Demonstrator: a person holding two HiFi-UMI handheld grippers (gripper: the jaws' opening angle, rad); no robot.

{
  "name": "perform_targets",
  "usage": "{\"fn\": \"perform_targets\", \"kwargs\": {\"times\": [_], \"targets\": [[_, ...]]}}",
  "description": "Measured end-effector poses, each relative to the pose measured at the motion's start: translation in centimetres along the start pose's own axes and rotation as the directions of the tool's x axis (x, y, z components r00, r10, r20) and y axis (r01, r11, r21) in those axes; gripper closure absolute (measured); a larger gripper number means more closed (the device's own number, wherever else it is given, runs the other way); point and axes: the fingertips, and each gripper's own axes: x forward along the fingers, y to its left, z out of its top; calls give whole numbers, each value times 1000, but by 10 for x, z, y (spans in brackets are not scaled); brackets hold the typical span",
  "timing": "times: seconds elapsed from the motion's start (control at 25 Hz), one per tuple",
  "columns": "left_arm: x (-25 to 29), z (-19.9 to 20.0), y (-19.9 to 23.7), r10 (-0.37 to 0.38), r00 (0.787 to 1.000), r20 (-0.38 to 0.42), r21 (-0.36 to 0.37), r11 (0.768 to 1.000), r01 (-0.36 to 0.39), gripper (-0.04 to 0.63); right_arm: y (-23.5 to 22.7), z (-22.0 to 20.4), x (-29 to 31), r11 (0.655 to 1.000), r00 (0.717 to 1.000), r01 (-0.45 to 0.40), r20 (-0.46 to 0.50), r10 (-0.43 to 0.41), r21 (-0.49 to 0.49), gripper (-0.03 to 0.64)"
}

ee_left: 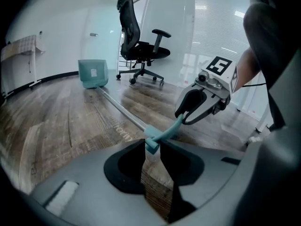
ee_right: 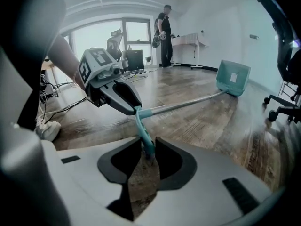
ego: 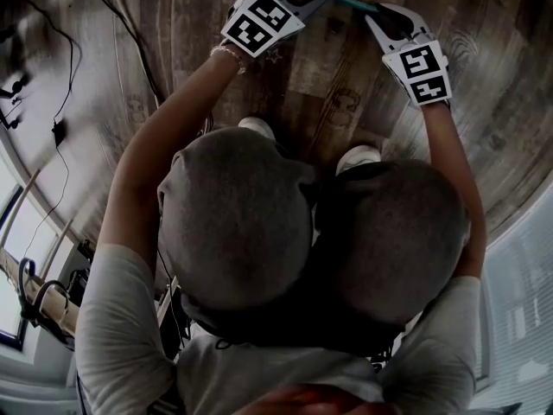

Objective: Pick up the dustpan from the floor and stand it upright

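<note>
A wood-plank floor (ee_left: 56, 121) ran back to glass walls, with a black office chair (ee_left: 136, 36) standing on it. The dustpan lay along the floor. Its teal pan (ee_left: 92, 73) rested near the chair, just to the chair's left in the left gripper view. Its metal pole (ee_left: 120, 108) stretched from there to a curved teal grip (ee_left: 162, 134) well apart from the chair.

Both grippers were on that grip. The left gripper (ee_left: 153, 144) had its fingers (ee_left: 127, 162) clamped on the stub end where the grip met the pole. The right gripper (ee_right: 148, 145) had its fingers pinched on the grip's other, thin end.

The risk lay in leverage. All the pan's weight sat at the far end of a long pole, while the 2 holds were narrow and close together. As the pole tilted up, the grip could have twisted or slid between the pads.

The pan might also have scraped sideways toward the chair's wheeled base. If either pair of fingers let go before the pan sat flat, the pole would probably have toppled.
</note>
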Motion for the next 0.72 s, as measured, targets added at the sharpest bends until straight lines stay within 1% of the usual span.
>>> {"fn": "perform_targets", "kwargs": {"times": [0.28,0.52,0.72], "targets": [[-21,40,8,-3,998,55,4,1000,3,503,-15,35,-27,1000,999,8,47,-8,-2,531],[-46,85,5,-4,996,89,-21,1000,6,503,-24,72,-66,1000,997,27,67,-27,10,529],[-82,128,-5,-8,994,105,-48,999,13,503,-21,110,-109,998,996,35,84,-39,50,526]]}}
